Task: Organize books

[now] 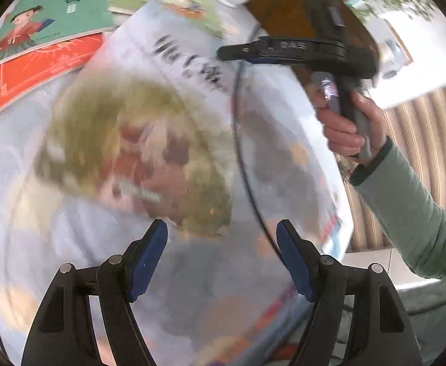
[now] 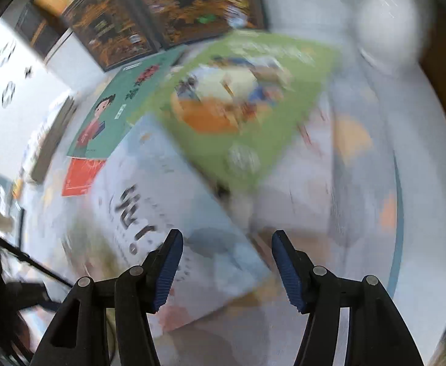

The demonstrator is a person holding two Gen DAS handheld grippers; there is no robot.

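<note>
Above scattered books point(image 2: 241, 128), left gripper point(image 1: 221, 262) and right gripper point(image 2: 227, 270) jaws apart, holding nothing.

Both grippers point(image 1: 222, 260) point(image 2: 227, 270) open, empty.

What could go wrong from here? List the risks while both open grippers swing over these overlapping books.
1. The large pale blue picture book sits skewed across the light green book; a grab there may catch both covers.
2. Both views are heavily blurred, so aim could slip.
3. The right gripper and left gripper are close; they could collide.
</note>
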